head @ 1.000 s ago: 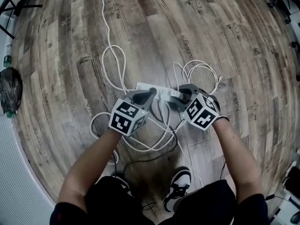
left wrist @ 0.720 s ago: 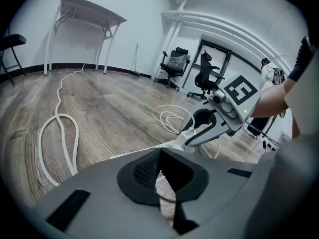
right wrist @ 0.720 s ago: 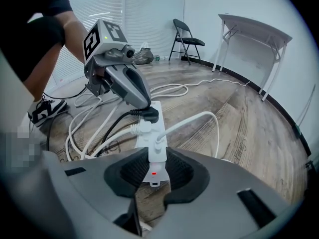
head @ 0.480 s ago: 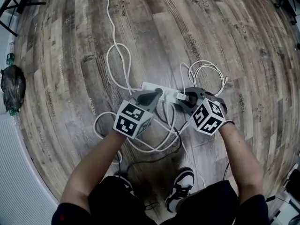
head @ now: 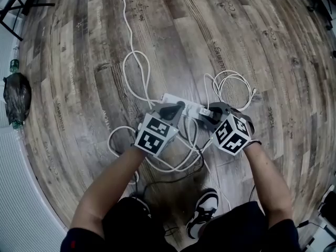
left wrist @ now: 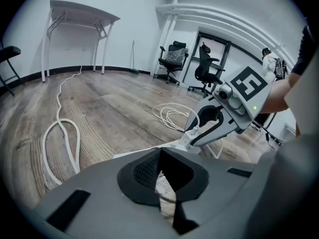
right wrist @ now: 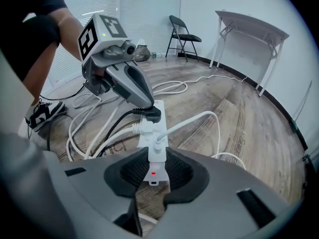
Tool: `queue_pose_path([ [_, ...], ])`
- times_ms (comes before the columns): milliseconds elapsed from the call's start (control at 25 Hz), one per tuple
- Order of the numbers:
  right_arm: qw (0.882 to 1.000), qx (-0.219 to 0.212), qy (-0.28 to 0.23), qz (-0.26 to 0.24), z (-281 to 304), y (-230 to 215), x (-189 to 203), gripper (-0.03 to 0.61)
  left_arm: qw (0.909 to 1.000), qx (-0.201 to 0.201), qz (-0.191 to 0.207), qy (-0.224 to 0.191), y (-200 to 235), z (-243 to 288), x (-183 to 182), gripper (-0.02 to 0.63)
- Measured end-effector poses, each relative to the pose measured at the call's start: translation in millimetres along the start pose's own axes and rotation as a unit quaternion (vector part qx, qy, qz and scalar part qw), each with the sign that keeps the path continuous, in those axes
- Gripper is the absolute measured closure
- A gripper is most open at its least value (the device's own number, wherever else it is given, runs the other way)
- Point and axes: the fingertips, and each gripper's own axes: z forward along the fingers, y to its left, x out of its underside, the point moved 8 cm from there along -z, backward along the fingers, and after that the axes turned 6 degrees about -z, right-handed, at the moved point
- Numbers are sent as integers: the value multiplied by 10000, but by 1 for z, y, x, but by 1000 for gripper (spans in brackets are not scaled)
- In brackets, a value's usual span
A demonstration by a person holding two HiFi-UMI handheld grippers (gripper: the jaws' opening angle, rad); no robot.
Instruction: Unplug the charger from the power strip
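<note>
The left gripper [head: 177, 107] stays where it was a second ago, jaws pressed together, its tip bearing down on the black plug [right wrist: 149, 114] at the far end of the power strip [head: 191, 107]. The charger [right wrist: 157, 150] is still seated in the socket beside the red light [right wrist: 153, 173], so I judge the pull has not begun. Only the right gripper view shows the grip: the jaws of the right gripper [head: 210, 113] pinch the charger from both sides. In the head view this is too small to judge.

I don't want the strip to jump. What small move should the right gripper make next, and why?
Probably pull the charger straight out of the strip: the right gripper looks closed on it, it sits plugged in, and the shut left gripper bears down at the black plug, bracing the strip.
</note>
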Motion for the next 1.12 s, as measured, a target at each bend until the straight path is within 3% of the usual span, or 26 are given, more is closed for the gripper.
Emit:
queue_pose_path([
  [360,9991,117,378,128,1,6,-5,471,9999,-119,-26,117,-4,-1,0,591],
  [640,9985,27,71,548,-6,10,3,471,9996,-183,168,161,-8,0,2,591],
  [760,9984,349,-74,445,-20,-2,-12,471,9995,-173,237,140,-7,2,-1,591],
  [880,9956,490,-420,674,-41,-25,-29,471,9998,-69,110,123,-5,-1,1,591],
  [1000,9890,591,-851,1058,-68,-31,-40,471,9996,-175,90,-198,-6,-16,-7,591],
  [1120,9768,622,-1273,1607,-105,-30,-51,471,9967,-343,187,-706,-14,-53,-40,591],
])
